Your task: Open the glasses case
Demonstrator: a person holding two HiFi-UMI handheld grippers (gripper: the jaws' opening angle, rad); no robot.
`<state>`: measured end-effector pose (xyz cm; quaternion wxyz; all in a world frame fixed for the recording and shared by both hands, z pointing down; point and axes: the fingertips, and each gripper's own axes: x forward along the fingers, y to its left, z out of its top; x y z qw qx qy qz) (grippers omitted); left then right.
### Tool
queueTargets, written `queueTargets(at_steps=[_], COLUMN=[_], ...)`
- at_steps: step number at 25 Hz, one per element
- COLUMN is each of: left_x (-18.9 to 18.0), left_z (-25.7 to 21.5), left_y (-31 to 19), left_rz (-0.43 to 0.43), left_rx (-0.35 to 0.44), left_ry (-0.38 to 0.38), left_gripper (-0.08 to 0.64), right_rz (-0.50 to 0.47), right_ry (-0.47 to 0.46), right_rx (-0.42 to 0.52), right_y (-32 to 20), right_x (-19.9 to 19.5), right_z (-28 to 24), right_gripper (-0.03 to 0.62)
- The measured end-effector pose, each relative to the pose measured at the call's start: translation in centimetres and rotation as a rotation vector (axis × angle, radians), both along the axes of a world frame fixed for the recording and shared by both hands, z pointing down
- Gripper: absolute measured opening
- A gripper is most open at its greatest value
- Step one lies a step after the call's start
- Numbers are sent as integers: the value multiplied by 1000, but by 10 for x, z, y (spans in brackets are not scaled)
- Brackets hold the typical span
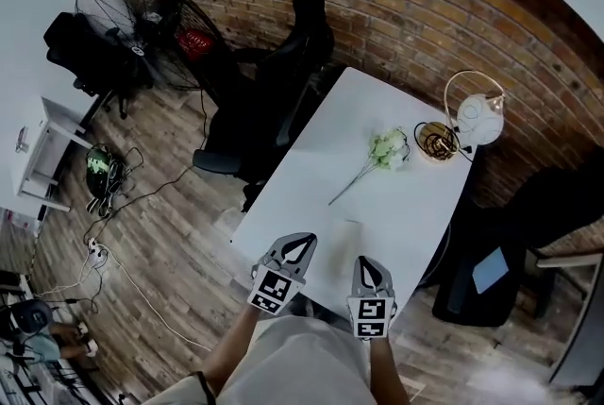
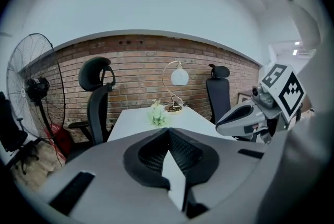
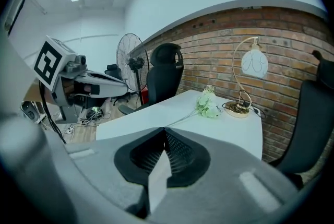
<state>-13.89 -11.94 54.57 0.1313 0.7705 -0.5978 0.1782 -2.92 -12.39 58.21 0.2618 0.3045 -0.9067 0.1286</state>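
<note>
The left gripper [image 2: 168,130] is keeping its jaws pressed together tip to tip with nothing between them, and the right gripper [image 3: 165,130] is clenched in the same way, also empty. Both are hanging side by side over the near edge of the white table [image 1: 311,195], pointing forward and somewhat down across it.

The glasses case is not showing plainly in any view. A faint pale outline [image 1: 351,224] on the tabletop just ahead of the grippers may be it, but that cannot be told for sure. Farther along, a sprig of pale flowers [image 1: 387,148] is lying near a globe lamp [image 1: 477,115] at the far end.

The task is looking barely begun, at the approach step. The next move is calling for finding the case, parting one gripper's jaws to steady its body, and working the lid up with the other.
</note>
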Motion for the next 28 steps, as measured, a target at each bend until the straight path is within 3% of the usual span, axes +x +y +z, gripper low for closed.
queueTargets(at_steps=[8, 15, 28], left_x=[5, 6, 4], left_z=[57, 96, 139], left_y=[-12, -18, -32], left_rz=[140, 245, 424], left_rx=[-100, -146, -201], left_ry=[0, 25, -8], left_gripper=[5, 5, 5], right_rz=[73, 162, 270], right_ry=[78, 126, 170], right_rx=[-48, -68, -90], right_y=[5, 4, 6], right_x=[-3, -8, -26], right_z=[34, 55, 86], right_gripper=[5, 5, 5])
